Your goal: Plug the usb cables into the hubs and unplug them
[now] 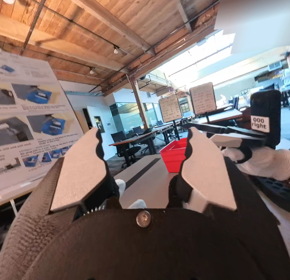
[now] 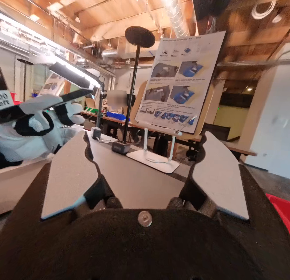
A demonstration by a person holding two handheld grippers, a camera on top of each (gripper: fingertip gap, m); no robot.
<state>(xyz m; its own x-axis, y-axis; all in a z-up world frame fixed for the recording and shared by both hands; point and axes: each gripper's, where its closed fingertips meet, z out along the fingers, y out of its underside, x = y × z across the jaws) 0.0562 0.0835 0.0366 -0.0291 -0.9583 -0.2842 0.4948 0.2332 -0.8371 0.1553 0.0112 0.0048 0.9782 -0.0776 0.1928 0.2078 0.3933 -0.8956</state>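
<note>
Risk: Both grippers are raised and tilted up toward the ceiling, so neither camera looks down at the work. My guess is that the first reach could go astray, since it would begin with nothing lined up between the fingers.
Risk, clutter: The sheet stand (image 2: 158, 161) and two small grey boxes (image 2: 120, 147) sit close together on the worktop (image 2: 138, 183). A wide swing of the right gripper could knock them, I think.
Risk, hands: The two grippers are near each other in the air. They could bump if both drop together.
Left gripper (image 1: 143, 131): Its fingers stand well apart, holding nothing and touching nothing. A red bin (image 1: 172, 156) shows beyond the gap.
Right gripper (image 2: 143, 134): Its fingers are spread wide and empty, above the worktop and clear of it.
Hands: White gloves hold both tools. The right glove (image 1: 259, 162) shows in the left view and the left glove (image 2: 31, 131) in the right view.
Cables and hubs: No cable or hub can be made out for certain in either view. A thin pale lead (image 2: 104, 141) lies by the farther grey box, and I cannot tell what it is.
Sheet (image 2: 180, 82): A printed page with photos stands upright on its stand at the back of the worktop.
Progress: By my judgement the task has not begun.
</note>
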